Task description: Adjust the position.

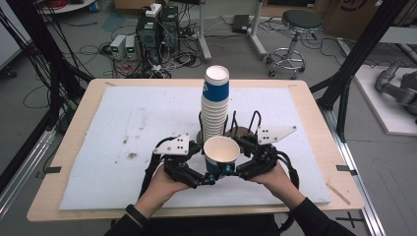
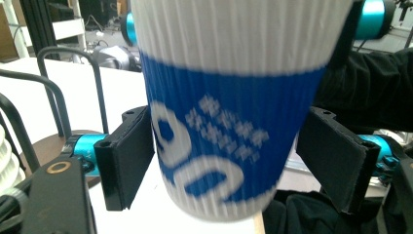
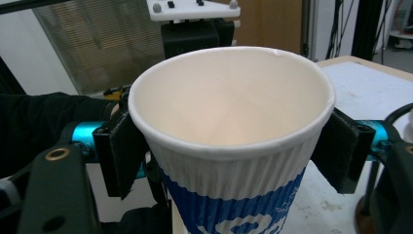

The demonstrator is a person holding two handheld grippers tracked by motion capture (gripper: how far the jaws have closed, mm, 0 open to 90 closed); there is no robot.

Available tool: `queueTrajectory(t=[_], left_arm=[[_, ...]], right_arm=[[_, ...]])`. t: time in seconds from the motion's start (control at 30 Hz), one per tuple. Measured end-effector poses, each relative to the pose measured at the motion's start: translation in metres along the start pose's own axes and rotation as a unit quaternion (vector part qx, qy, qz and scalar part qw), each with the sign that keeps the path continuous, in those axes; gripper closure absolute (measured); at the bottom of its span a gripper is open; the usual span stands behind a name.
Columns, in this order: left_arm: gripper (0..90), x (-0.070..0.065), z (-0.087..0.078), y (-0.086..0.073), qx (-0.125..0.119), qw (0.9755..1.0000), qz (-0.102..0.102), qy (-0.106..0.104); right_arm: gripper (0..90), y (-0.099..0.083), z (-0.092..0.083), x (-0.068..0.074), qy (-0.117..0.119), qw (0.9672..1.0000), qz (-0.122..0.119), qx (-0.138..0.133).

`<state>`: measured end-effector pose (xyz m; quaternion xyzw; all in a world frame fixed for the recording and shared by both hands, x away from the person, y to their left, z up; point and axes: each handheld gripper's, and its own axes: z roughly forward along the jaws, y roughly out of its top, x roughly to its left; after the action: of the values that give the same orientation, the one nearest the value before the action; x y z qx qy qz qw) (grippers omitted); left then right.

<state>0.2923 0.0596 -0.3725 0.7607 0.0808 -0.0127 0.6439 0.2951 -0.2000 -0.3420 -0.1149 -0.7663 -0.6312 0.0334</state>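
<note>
One loose paper cup point(image 1: 222, 153) sits between two grippers above the near edge of the white mat point(image 1: 123, 123), just in front of one tall stack of cups point(image 1: 215, 105) standing in a black wire holder point(image 1: 243, 129). The cup stands upright, its long axis vertical, open mouth up and blue band low. The right gripper point(image 3: 229, 141) clamps it just under the rim, while the left gripper point(image 2: 229, 165) sits lower around the blue band, one pad touching and the other standing clear, so its jaws are slack.
</note>
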Motion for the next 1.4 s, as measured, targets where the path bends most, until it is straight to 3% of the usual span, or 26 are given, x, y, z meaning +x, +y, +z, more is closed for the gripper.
queueTrajectory(t=[0.27,0.83,1.2,1.4], left_arm=[[22.2,-0.002,0.001,0.001,-0.008,0.9999,-0.004,-0.006],[25.0,0.000,-0.001,0.001,-0.011,0.9998,-0.009,-0.013],[25.3,0.003,-0.007,0.001,-0.012,0.9999,-0.007,-0.004],[25.4,0.006,-0.015,0.001,-0.025,0.9996,-0.010,0.005]], right_arm=[[22.9,-0.004,0.009,0.004,0.008,1.0000,0.001,0.004],[19.5,-0.005,0.008,0.003,0.007,1.0000,0.003,0.004],[18.9,-0.003,0.002,0.001,0.001,1.0000,-0.004,0.008],[18.0,-0.002,-0.006,0.000,0.001,0.9999,-0.013,0.005]])
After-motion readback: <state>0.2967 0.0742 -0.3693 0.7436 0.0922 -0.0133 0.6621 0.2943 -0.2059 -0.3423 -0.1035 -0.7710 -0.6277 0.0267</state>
